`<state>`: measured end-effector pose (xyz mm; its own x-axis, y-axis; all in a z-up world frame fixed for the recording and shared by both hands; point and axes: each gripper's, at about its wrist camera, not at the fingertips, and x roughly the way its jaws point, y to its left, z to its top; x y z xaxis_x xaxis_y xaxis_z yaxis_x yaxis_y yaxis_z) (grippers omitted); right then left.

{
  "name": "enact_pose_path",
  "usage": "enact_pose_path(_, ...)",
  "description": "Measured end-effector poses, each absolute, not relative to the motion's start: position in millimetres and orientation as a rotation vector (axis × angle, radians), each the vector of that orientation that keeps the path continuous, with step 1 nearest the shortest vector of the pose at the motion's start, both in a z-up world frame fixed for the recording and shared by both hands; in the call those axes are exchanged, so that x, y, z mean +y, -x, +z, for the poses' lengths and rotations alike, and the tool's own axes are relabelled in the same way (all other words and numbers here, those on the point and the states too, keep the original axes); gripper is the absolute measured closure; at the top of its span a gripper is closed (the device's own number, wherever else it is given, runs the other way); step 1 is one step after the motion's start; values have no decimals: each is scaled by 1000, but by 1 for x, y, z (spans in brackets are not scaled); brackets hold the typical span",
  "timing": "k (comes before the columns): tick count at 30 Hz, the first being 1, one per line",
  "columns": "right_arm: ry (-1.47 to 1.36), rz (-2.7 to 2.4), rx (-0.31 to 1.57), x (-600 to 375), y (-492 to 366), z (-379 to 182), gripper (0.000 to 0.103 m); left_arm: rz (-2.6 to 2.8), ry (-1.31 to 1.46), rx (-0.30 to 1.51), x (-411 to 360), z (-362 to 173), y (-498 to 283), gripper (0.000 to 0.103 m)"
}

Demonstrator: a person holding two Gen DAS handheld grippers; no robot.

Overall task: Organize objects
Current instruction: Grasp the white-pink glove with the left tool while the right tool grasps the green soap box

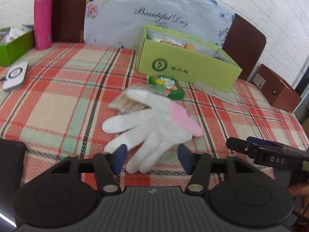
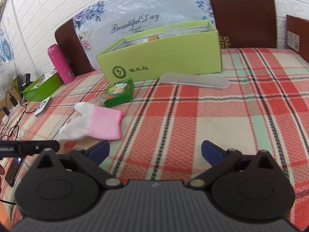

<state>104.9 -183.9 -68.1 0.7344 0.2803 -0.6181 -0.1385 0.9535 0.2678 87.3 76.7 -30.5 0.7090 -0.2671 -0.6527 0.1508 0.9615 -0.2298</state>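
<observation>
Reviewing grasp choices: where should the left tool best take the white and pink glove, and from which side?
Probably at the white glove's fingers, which splay flat toward the left tool and lie between its open jaws. Come from the near edge, angled down; the pink cuff points away, toward the right.

Home bedroom: plaid blanket (image 2: 212, 116) on bed w/ headboard (image 2: 241, 13) (dark wood).
</observation>
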Motion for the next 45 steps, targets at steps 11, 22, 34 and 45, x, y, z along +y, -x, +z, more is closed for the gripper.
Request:
enact_pose_path(11, -153, 198, 698, -175, -118, -56, 0, -287, 44, 657, 63, -43, -130, 17)
enact_pose_path(22, -147, 315, 690, -122, -201, -51, 18, -344, 147, 748, 72, -67, -109, 69)
enact_pose_path(34, -100, 279, 725, -83, -263, -78, 36, -173, 219, 739, 105, -64, -106, 68)
enact_pose_path(45, -121, 174, 722, -160, -188, -69, 42, -261, 126, 756, 77, -65, -107, 44)
